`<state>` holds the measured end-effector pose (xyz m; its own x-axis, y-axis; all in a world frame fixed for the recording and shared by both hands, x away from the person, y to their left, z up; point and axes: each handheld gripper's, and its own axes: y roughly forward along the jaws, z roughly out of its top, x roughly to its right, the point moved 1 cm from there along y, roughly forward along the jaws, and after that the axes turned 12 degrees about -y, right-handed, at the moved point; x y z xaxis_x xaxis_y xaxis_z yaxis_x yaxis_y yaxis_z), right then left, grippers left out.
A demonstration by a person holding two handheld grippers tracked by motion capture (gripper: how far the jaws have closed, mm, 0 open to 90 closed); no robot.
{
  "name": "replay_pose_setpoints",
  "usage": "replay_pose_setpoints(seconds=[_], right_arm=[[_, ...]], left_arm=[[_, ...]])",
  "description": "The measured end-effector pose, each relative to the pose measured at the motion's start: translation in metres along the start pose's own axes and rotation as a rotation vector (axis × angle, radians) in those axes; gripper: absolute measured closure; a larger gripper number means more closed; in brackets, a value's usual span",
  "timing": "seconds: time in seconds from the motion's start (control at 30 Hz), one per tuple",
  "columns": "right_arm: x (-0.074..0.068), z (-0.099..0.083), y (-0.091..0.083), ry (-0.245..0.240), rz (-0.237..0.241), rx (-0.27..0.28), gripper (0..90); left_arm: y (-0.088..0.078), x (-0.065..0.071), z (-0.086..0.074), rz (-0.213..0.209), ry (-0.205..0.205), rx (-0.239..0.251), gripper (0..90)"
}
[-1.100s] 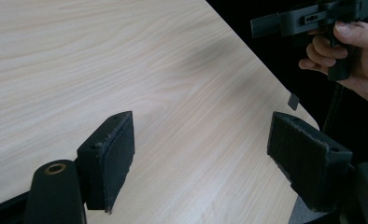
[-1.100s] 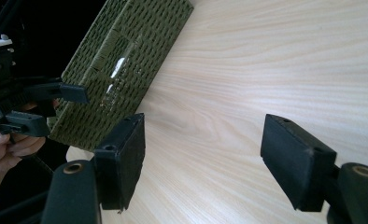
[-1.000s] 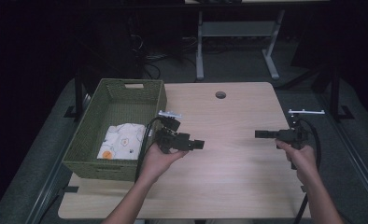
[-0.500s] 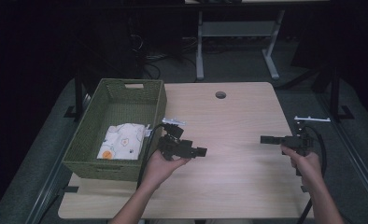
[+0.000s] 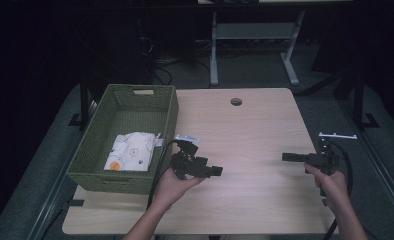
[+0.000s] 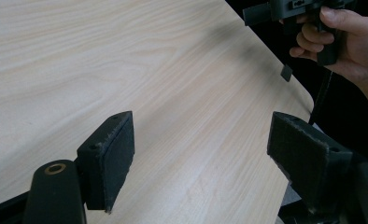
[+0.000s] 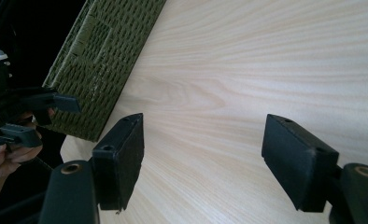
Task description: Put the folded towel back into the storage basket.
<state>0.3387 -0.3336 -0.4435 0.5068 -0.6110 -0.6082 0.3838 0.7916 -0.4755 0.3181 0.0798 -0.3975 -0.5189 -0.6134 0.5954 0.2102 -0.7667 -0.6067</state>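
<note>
Left hand-held gripper [image 5: 216, 171]: spread, empty, hovering right of basket [image 5: 171, 120]. Right hand-held gripper [image 5: 286, 157]: spread, empty, hovering at table [image 5: 255, 130] right. Cloth [image 5: 131, 151] lying in basket; step appearing to be between grasps, next likely calling for a reach left

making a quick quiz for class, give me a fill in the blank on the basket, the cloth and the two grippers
The folded cloth lies inside the green ____.
The basket stands on the table's ____ side.
The left gripper has its jaws ____.
Between the jaws of the right gripper there is ____.

Missing words: basket; left; open; nothing
</note>
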Motion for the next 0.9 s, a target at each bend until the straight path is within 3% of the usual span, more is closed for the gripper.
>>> replay_pose_setpoints(seconds=[0.63, 0.9], right_arm=[[0.003, -0.026, -0.012, 0.005, 0.008, 0.013, 28.9], [0.002, -0.035, -0.013, -0.003, 0.01, 0.013, 28.4]], left_arm=[[0.005, 0.001, -0.024, -0.012, 0.025, -0.009, 23.4], [0.007, -0.002, -0.036, -0.02, 0.018, -0.003, 23.4]])
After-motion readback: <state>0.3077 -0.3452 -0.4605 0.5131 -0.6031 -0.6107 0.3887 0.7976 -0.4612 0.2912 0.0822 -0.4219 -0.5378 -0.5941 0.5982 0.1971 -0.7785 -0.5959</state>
